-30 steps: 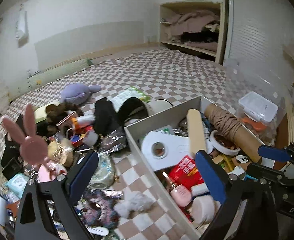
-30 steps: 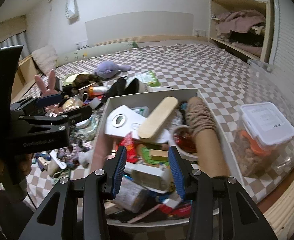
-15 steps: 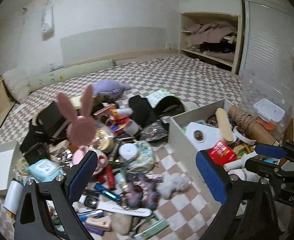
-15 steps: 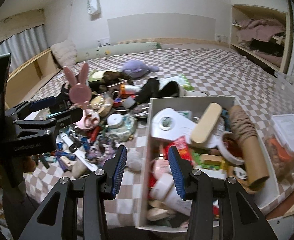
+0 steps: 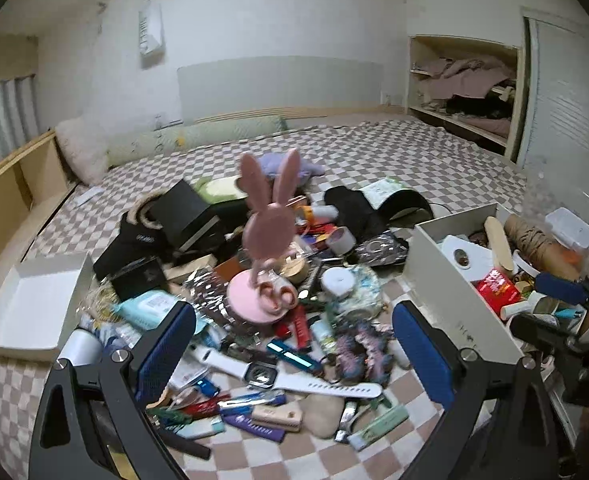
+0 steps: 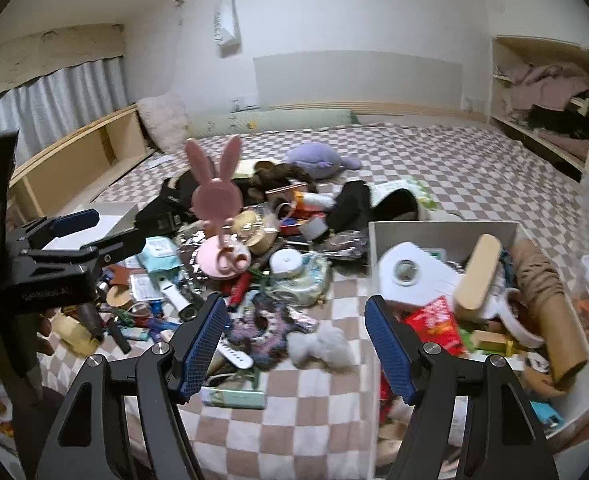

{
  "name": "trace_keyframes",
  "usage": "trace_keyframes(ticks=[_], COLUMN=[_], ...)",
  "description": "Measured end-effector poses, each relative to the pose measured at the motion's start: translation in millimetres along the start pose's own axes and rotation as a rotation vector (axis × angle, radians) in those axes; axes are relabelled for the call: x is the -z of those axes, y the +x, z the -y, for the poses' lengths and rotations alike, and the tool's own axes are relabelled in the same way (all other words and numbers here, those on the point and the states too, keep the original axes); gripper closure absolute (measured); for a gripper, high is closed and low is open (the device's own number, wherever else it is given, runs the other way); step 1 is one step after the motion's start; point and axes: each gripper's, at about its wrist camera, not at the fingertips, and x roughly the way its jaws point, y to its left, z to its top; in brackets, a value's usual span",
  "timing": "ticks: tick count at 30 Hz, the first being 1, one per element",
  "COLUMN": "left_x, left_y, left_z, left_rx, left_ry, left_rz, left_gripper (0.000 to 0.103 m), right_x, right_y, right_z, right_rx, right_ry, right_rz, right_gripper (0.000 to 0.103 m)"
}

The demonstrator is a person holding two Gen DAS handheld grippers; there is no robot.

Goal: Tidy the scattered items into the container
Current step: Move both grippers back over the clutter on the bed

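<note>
A heap of small items lies on the checkered bed cover: a pink rabbit-eared stand (image 5: 268, 240) (image 6: 217, 216), a white smartwatch (image 5: 286, 378), a patterned scrunchie (image 5: 358, 350) (image 6: 260, 326) and a white fluffy wad (image 6: 322, 346). The white container box (image 5: 442, 280) (image 6: 426, 228) stands to the right, filled with several things. My left gripper (image 5: 294, 354) is open and empty above the heap. My right gripper (image 6: 296, 346) is open and empty, over the cover between heap and box.
A white box lid (image 5: 34, 304) lies left of the heap. A black box (image 5: 186, 212), a purple plush (image 6: 320, 160) and a black cap (image 6: 394, 204) lie behind it. A clear lidded tub (image 5: 570, 228) stands right of the container. Wooden bed edges run along the left.
Both grippers swung left from the container toward the heap. The right gripper's jaws have opened wider. Nothing was picked up.
</note>
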Motion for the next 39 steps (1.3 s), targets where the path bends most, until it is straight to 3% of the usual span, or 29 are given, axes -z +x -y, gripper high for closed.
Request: trace_keyframes(ticks=[2,7,16,28,33,39], left_x=[3.9,14.2,41.8,96.3,113.3,128.6], left_y=[-2.9,-8.9,-10.9,26.5,51.1,80.3], left_z=[-10.1,-37.8,-84.2,-132.1,-130.6,-121.8], left_rx=[-0.012,-0.026,-0.022,0.205,0.264,0.234], left_ry=[-0.006,-0.028,-0.031,-0.043,0.027,0.183], left_rz=[-0.006,-0.026,-0.076,-0.261,-0.337,-0.435], left_gripper=[0.003,0.0,0.0,0.002,0.002,0.002], right_x=[3.6,15.3,43.2,86.1,94.8,99.1], right_y=[5.3,18.4,48.8,92.0,101.6,105.4], right_z=[-8.0,-32.4,-70.2,-75.3,-65.0,-64.0], right_rx=[-0.022,-0.049,-0.024,-0.021,-0.063,-0.075], right_ry=[-0.003,-0.045,-0.11,-0.05,0.036,0.056], right_rz=[-0.005,-0.012,-0.052,-0.173,-0.193,-0.204], right_gripper=[0.013,0.0,0.0,0.0,0.0,0.0])
